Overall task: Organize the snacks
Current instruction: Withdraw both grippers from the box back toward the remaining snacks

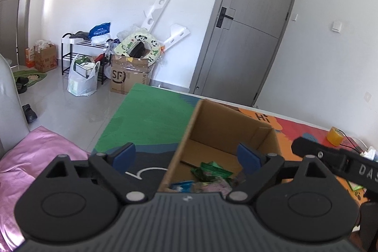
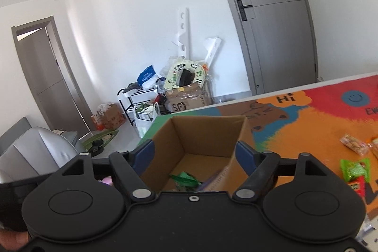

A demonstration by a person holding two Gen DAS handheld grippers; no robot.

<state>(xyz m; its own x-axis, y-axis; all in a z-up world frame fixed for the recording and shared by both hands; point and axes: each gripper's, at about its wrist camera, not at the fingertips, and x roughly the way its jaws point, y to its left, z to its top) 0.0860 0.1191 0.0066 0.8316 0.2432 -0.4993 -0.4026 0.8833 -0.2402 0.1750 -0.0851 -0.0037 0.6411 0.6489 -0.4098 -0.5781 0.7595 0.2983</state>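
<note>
The left claw (image 1: 186,158) hovers over the near left wall of an open cardboard box (image 1: 212,124), its blue fingers (image 1: 124,154) spread wide and holding nothing. The box stands on a colourful worktop (image 1: 151,115) with green snack packets (image 1: 212,170) lying inside. The right claw (image 2: 195,154) also hangs over the box, spread wide and empty. To its right, loose snacks (image 2: 355,169) lie on the worktop.
</note>
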